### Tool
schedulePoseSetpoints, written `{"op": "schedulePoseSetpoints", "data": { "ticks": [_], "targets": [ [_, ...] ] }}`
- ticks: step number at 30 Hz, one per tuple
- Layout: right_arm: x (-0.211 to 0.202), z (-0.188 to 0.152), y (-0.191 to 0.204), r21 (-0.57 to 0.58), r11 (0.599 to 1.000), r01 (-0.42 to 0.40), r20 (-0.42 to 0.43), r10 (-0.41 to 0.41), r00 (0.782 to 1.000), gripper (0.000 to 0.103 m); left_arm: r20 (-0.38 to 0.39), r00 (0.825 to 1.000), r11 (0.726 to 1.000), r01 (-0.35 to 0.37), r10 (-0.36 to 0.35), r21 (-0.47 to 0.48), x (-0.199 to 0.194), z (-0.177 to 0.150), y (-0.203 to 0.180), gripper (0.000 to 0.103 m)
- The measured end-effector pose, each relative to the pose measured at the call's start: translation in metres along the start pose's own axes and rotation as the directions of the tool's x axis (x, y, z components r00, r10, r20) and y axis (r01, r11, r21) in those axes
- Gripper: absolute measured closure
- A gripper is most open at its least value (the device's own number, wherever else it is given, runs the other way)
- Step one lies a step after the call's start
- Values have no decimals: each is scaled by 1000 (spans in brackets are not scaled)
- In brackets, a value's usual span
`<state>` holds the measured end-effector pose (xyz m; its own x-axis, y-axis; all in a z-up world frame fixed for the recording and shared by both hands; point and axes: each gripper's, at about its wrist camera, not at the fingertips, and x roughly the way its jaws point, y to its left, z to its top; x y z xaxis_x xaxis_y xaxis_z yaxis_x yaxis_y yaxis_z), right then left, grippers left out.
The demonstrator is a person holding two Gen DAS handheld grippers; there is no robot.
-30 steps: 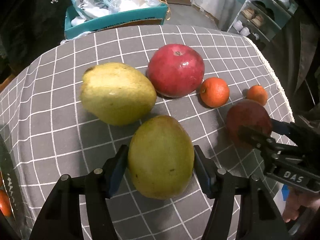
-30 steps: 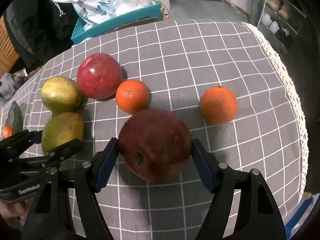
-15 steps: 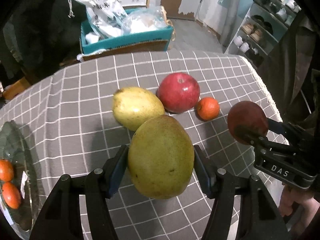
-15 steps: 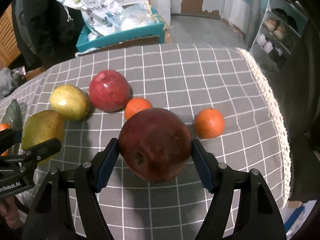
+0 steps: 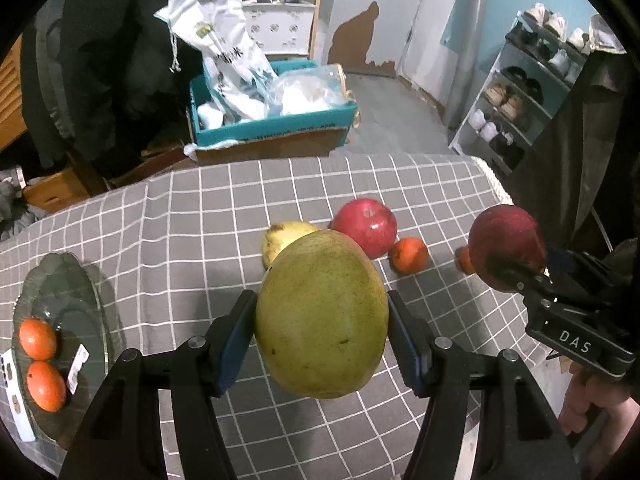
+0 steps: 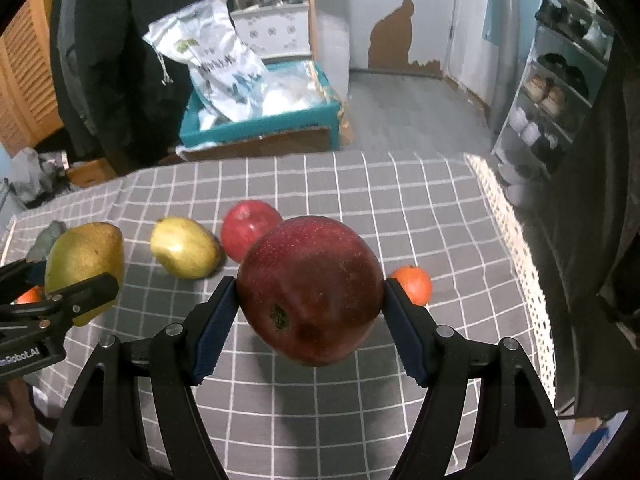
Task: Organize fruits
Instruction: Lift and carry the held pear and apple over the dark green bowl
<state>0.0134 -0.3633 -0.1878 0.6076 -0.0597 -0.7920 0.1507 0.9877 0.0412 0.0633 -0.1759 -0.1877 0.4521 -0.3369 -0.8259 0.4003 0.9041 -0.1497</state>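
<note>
Both grippers have risen since a second ago, fruit leaving the checked tablecloth (image 5: 192, 216): left gripper (image 5: 322, 330) spread wide, clamped on a green mango (image 5: 322, 314); right gripper (image 6: 310, 306) equally wide, clamped on a dark red apple (image 6: 310, 288), both held in the air. Left on the cloth mid-table: yellow pear (image 6: 184, 252), red apple (image 5: 365, 227) touching it, an orange (image 5: 409, 255) just beside, another orange (image 6: 414, 282) nearer the right edge. Glass plate (image 5: 76, 280) at the left edge carries two oranges (image 5: 38, 338); hand (image 5: 592, 408) grips the right handle low.
</note>
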Motion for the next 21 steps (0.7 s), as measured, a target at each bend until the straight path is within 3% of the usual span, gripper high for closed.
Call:
{"op": "schedulePoseSetpoints", "data": {
  "ticks": [21],
  "targets": [
    [-57, 26, 40, -68, 997, -34, 139, 44, 989, 31, 138, 990, 999, -36, 42, -40, -62, 9, 30, 38]
  ]
}}
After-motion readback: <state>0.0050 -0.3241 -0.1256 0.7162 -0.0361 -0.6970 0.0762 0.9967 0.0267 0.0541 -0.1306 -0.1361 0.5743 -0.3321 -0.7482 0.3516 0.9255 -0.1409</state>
